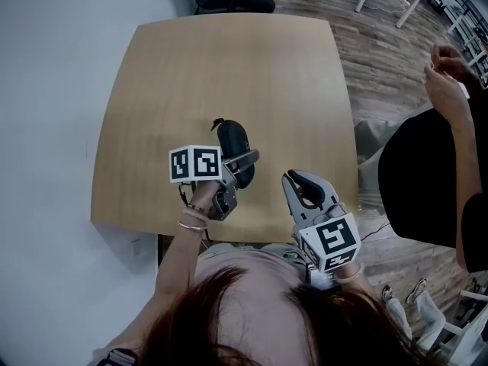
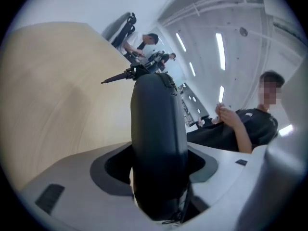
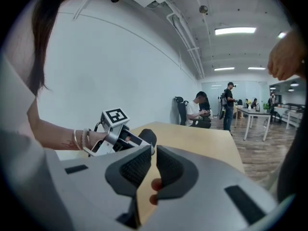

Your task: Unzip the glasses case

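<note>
So: left gripper (image 2: 159, 160) jaws clamped on the glasses case (image 2: 159, 129), pads pressing its two broad faces near the near end. The case is dark, hard-shelled and held on edge, with its long axis running away from the jaws. The far end is free, and the zipper pull (image 2: 118, 77) sticks out sideways there. The grip looks chosen for that: body pinned, zip end left reachable.

Right gripper (image 3: 151, 153) jaws closed tip to tip, nothing between them; only the wood shows through the slit below the tips. It sits low at the near edge, to the right of the case and apart from it, aimed across the tabletop (image 1: 229, 59). It reads as waiting its turn.

From the head view the case sits over the near middle of the tabletop, pull end pointing away from the person. It appears raised clear of the wood, though contact cannot be ruled out.

Zip reads as fully closed, so the unzip is not begun. Likely next need: the right jaws open and pinch the pull. It is small and thin, so a miss or slip is plausible.
</note>
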The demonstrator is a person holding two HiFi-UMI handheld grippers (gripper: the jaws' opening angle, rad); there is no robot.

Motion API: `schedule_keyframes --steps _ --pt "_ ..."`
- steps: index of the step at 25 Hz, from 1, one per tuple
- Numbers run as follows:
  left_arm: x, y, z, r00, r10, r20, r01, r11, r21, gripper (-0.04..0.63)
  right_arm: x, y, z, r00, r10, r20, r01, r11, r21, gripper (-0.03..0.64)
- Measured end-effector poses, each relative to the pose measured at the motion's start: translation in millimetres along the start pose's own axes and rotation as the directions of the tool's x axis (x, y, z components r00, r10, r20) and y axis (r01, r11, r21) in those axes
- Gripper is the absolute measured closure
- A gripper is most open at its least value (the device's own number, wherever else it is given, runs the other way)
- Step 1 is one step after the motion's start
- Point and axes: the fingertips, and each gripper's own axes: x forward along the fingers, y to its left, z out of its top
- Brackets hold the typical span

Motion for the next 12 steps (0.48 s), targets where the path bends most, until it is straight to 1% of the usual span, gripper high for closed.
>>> schedule_keyframes --steps 3,7,9,12 --pt "-14.0 -16.8 16.8 0.992 -0.101 0.078 0.105 0.993 -0.053 0.310 1.7 4.6 2.3 1.000 0.004 0.007 -0.004 1.000 -0.002 0.574" --pt "-29.3 -35.5 33.2 0.965 -0.210 0.155 0.226 0.970 -0.091 0.311 3.0 9.3 5.1 1.000 0.009 0.014 -0.009 1.000 0.003 0.574" --pt "-35.9 -45.7 39.6 0.944 -0.269 0.191 0.294 0.948 -0.121 0.311 2.9 11.8 7.4 1.000 0.015 0.014 -0.015 1.000 0.014 0.574" --pt "-43.3 -63.9 49.0 0.899 -0.356 0.256 0.407 0.894 -0.188 0.311 3.3 14.3 13.4 0.999 0.029 0.015 -0.029 0.999 0.037 0.574"
